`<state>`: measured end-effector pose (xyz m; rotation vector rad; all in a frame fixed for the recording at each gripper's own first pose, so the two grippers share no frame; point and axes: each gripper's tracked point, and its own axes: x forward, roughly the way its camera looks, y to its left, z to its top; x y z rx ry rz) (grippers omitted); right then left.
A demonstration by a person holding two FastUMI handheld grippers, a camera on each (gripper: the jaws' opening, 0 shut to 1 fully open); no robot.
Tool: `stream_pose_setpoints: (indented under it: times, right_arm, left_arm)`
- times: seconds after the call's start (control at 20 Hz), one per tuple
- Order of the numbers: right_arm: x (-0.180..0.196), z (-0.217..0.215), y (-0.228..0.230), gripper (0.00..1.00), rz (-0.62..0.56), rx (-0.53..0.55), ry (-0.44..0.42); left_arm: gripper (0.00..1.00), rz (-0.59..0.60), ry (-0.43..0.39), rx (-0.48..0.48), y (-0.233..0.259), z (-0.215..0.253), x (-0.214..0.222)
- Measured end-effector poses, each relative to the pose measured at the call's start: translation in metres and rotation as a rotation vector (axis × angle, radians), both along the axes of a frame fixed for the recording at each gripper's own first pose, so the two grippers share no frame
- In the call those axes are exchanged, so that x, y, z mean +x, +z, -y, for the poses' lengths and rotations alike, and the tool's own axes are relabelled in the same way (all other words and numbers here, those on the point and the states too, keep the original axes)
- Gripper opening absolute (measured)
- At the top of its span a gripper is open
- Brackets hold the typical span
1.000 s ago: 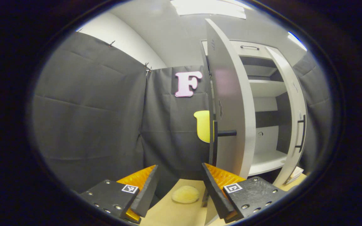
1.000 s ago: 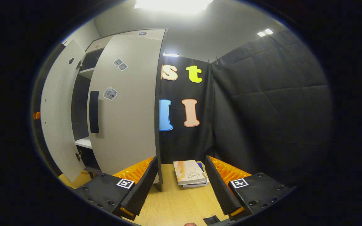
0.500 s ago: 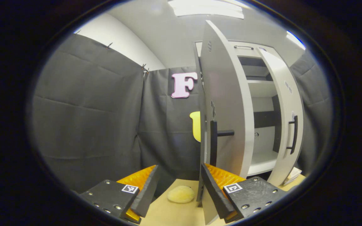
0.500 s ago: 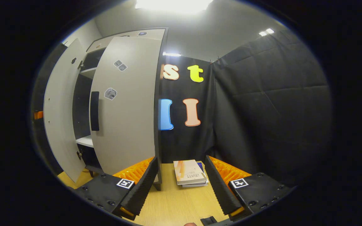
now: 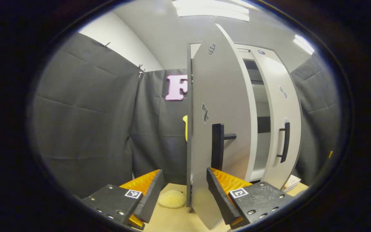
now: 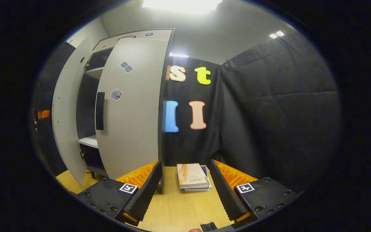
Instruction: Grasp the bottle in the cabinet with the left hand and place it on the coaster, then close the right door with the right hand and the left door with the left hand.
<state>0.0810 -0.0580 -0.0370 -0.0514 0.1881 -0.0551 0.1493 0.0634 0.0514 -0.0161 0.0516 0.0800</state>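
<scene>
- Cabinet (image 5: 262, 96): pale grey, upright on the wooden surface (image 6: 179, 206); dark interior with white shelves visible between its doors.
- Left door (image 5: 219, 135): grey panel, partly open, standing edge-on in the left gripper view; black bar handle (image 5: 217, 146) at mid-height; small stickers on its face.
- Right door (image 5: 283, 129): nearly closed against the cabinet front; black vertical handle (image 5: 285, 141); stickers on the upper half.
- Coaster (image 5: 171, 198): pale yellow, round, flat on the surface just beside the left door's lower edge.

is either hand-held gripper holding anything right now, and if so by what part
Nothing is held. The left hand-held gripper is open, with the left door edge standing between its fingers but not clamped. The right hand-held gripper is open over the table.
</scene>
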Motion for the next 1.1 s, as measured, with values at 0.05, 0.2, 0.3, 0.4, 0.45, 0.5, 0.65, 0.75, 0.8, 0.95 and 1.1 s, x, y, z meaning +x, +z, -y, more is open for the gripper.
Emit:
stream_pose_setpoints:
  times: [0.05, 0.2, 0.3, 0.4, 0.45, 0.5, 0.65, 0.75, 0.8, 0.95, 1.1]
  right_arm:
    - [-0.002, 0.001, 0.0, 0.95, 0.001, 0.0, 0.001]
    - [-0.006, 0.01, 0.001, 0.95, -0.001, -0.007, -0.005]
    - [-0.007, 0.017, -0.001, 0.95, -0.005, -0.005, -0.014]
    - [-0.012, 0.023, -0.001, 0.95, -0.01, 0.005, -0.022]
    - [-0.014, 0.025, -0.002, 0.95, -0.01, 0.009, -0.023]
    - [-0.014, 0.026, -0.003, 0.95, -0.012, 0.01, -0.025]
    - [-0.015, 0.031, -0.006, 0.95, -0.015, 0.009, -0.023]
    - [-0.014, 0.031, -0.006, 0.95, -0.02, 0.012, -0.012]
    - [-0.015, 0.03, -0.006, 0.95, -0.022, 0.011, -0.005]
    - [-0.012, 0.028, -0.004, 0.95, -0.011, 0.019, 0.027]
    - [-0.007, 0.02, -0.004, 0.95, 0.002, 0.055, 0.077]
  left_arm:
    - [0.83, 0.0, -0.01, -0.007, 0.0, 0.008, 0.002]
    - [0.83, -0.001, -0.048, -0.031, -0.002, 0.032, 0.011]
    - [0.84, 0.013, -0.07, -0.036, 0.003, 0.047, 0.017]
    - [0.84, 0.03, -0.092, -0.029, 0.003, 0.064, 0.026]
    - [0.84, 0.031, -0.105, -0.034, 0.002, 0.073, 0.032]
    - [0.84, 0.033, -0.111, -0.036, 0.002, 0.08, 0.037]
    - [0.84, 0.038, -0.125, -0.044, 0.001, 0.092, 0.045]
    - [0.84, 0.046, -0.125, -0.03, 0.002, 0.096, 0.048]
    - [0.83, 0.048, -0.123, -0.02, 0.001, 0.096, 0.048]
    - [0.84, 0.05, -0.112, -0.005, 0.002, 0.097, 0.045]
    - [0.84, 0.053, -0.088, 0.005, 0.005, 0.094, 0.03]
